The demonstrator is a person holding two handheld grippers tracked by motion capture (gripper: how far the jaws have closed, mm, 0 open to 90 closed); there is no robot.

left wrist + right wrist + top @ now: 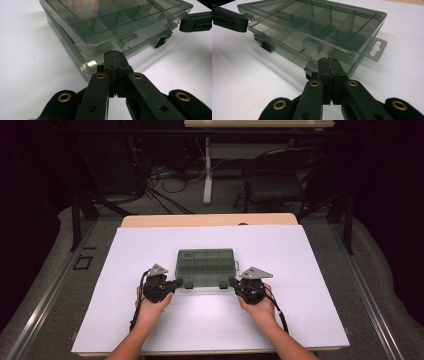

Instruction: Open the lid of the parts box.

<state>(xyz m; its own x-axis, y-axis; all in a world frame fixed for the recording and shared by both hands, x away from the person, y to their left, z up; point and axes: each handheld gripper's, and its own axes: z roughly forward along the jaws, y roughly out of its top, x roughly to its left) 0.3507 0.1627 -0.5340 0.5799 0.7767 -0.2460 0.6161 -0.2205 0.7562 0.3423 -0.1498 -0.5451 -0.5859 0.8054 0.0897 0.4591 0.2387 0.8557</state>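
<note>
The smoky compartment box (205,266) lies shut mid-surface (300,320). Left hand-held gripper (115,53) and right hand-held gripper (328,60) have jaws pressed together, empty, tips at its front latches (probably unlatching); next likely calls for flipping both latches together

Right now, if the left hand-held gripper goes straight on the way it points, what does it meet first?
The left hand-held gripper, jaws shut, would most likely meet the front wall of the clear organiser box, near its left latch; its tips look nearly touching already.

Both claws, left (178,283) and right (233,282), meet the organizer box (205,266).
</note>
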